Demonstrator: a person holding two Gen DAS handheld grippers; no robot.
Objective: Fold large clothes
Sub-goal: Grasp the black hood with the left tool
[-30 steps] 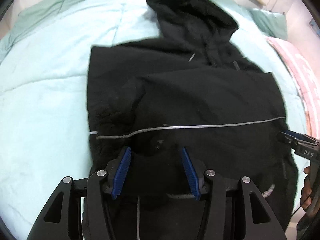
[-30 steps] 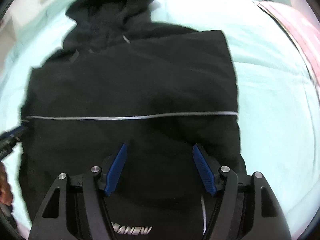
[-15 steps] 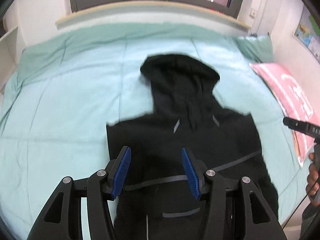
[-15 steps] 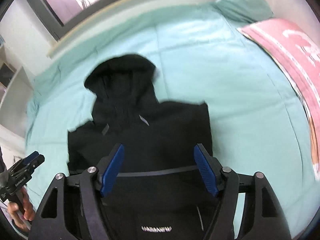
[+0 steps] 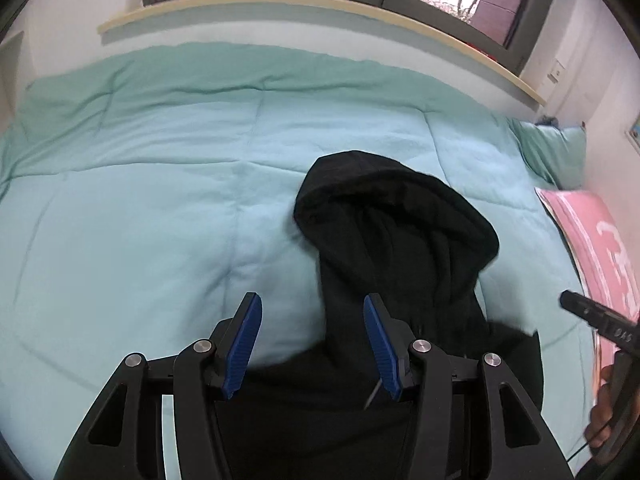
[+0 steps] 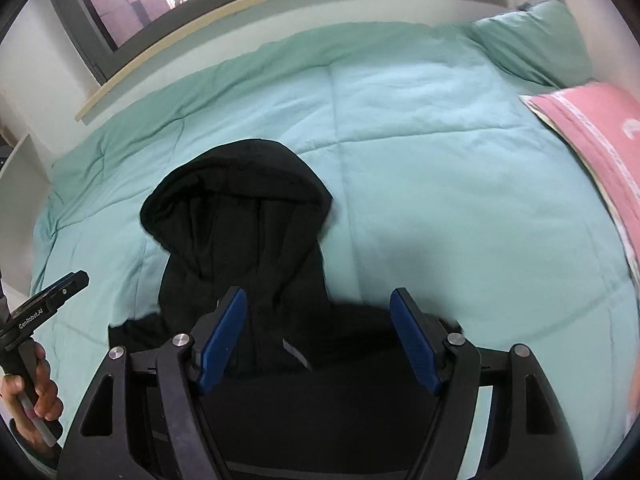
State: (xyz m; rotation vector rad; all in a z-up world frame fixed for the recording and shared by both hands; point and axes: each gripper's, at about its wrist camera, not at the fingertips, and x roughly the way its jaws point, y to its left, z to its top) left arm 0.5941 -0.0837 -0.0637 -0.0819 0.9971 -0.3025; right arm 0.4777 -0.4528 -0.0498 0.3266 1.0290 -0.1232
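Hoodie (image 5: 400, 248) lay black on the mint-green quilt (image 5: 160, 184), its hood reaching toward the window-side edge of the bed and its body running under our tools at the near edge. A second ago we had hovered low over its torso; since then both cameras had risen and tipped toward the window. We judged this a stepping back between folds. Our left gripper (image 5: 312, 346) had its blue pads apart and empty, and our right gripper (image 6: 320, 340) was likewise spread. A pink pillow (image 6: 592, 136) sat at the right edge, a green pillow (image 6: 532, 40) in the far right corner, under a pale sill (image 5: 320, 4).
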